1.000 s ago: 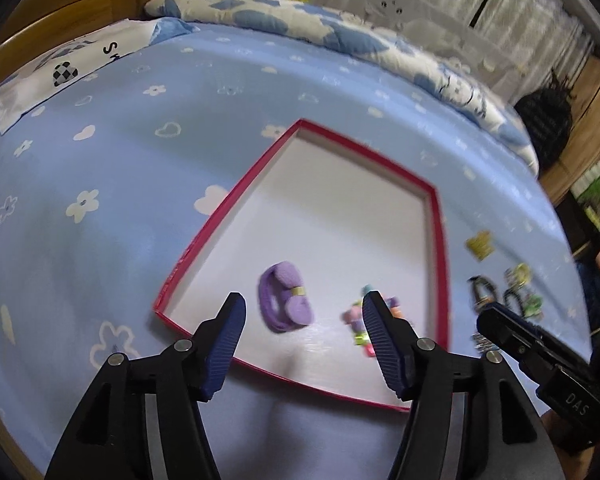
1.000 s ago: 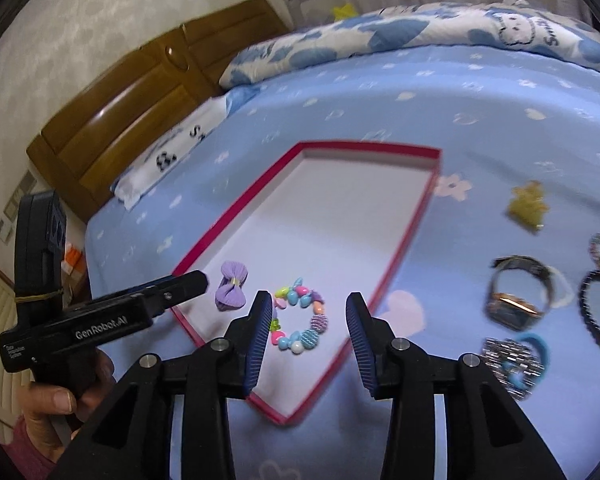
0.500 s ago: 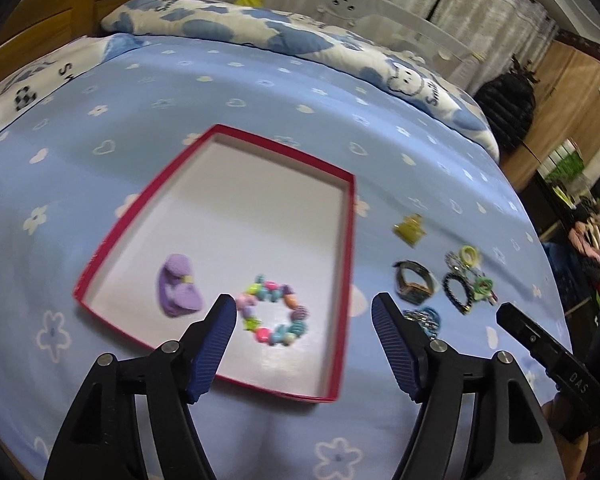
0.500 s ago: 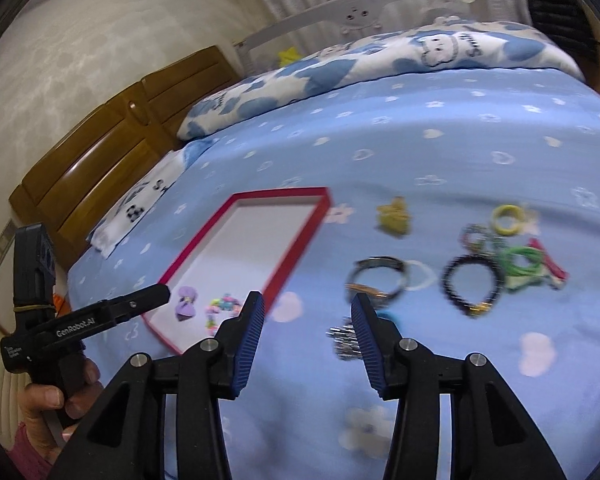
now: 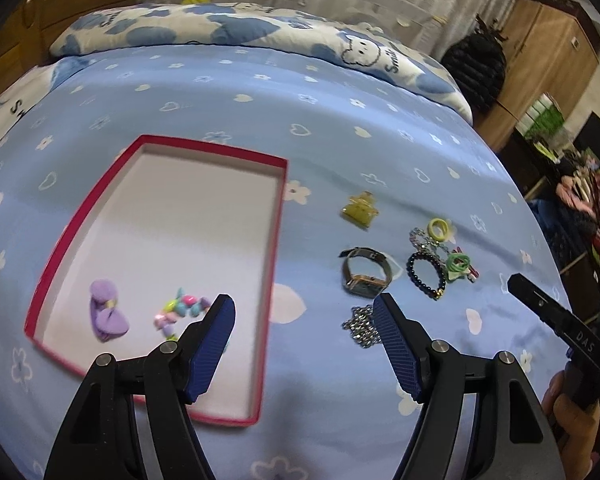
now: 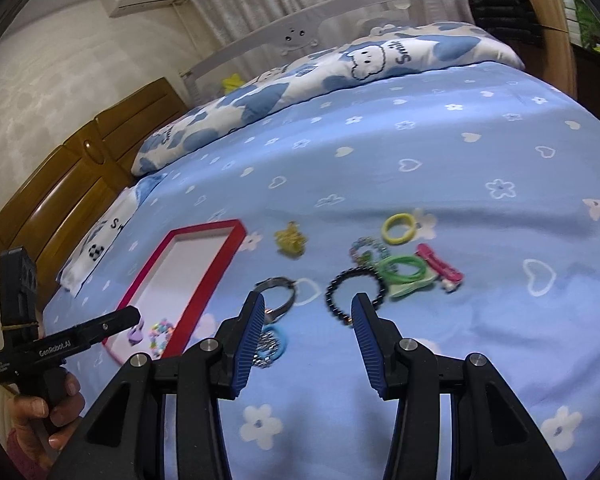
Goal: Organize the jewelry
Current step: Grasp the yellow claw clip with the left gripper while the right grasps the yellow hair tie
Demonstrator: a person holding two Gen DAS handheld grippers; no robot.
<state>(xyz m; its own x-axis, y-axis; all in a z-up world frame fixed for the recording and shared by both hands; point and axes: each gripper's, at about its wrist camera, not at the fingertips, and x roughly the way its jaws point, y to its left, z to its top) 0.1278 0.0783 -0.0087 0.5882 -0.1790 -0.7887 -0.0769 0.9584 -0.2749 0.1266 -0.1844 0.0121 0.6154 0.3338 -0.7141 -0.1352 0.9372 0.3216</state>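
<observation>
Left wrist: both tongs (image 5: 304, 344) (image 6: 308, 336) empty; spread apart.

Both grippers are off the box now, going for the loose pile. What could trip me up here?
1. The dark bead bracelet lies against the green hair ties; grabbing one may drag the other.
2. The watch and silver chain sit close together, and the soft bedsheet could bunch between the right gripper fingers.

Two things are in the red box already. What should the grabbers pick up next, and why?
Probably the right gripper should dip to the dark bead bracelet. Its jaws are open and empty, and the bracelet lies on the blue sheet just ahead, still outside the red box.
</observation>
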